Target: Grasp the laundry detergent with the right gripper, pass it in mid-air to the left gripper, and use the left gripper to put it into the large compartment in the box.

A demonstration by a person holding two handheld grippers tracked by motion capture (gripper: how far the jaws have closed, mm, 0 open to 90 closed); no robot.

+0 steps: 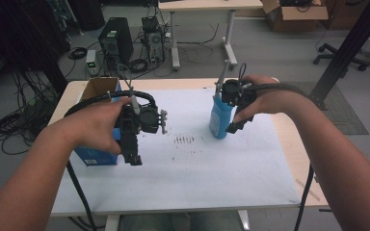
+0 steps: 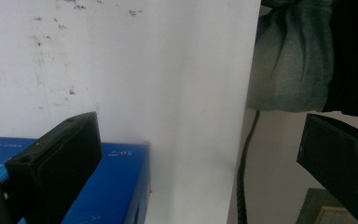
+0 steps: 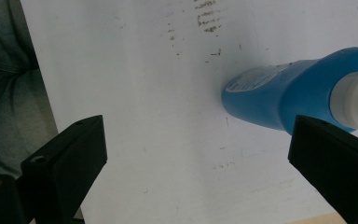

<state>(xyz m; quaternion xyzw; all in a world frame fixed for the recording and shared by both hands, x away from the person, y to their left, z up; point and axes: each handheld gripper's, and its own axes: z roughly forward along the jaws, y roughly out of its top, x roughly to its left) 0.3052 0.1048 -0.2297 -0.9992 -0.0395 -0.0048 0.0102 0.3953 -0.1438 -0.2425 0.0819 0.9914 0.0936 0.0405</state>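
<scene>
**Reaching in with both forearms (image 1: 33, 187), sizing up a grip on the bottle**

Holding the right claw (image 3: 196, 172) with its jaws spread wide and clamped on nothing, hovering just above and beside the blue plastic bottle with the white cap (image 3: 298, 93). Finding that bottle standing upright on the white-covered tabletop (image 1: 197, 168), right of the middle and well apart from the blue cardboard box (image 1: 96, 156) near the left edge. Holding the left claw (image 2: 191, 172) likewise apart and empty, with one jaw hanging in front of the box's top face.

Judging the bottle as smooth, slick plastic: stiff at the shoulder and neck, probably yielding a little at the belly. Guessing at some liquid weight inside, though not being able to tell the fill level through the blue wall. Expecting it to tip readily if nudged from one side, being tall on a small base.

Favouring a hold across the narrower width of the body, just under the shoulder, jaws square to the flat faces. Avoiding the white cap, likely too small and too loose for a firm squeeze.
</scene>
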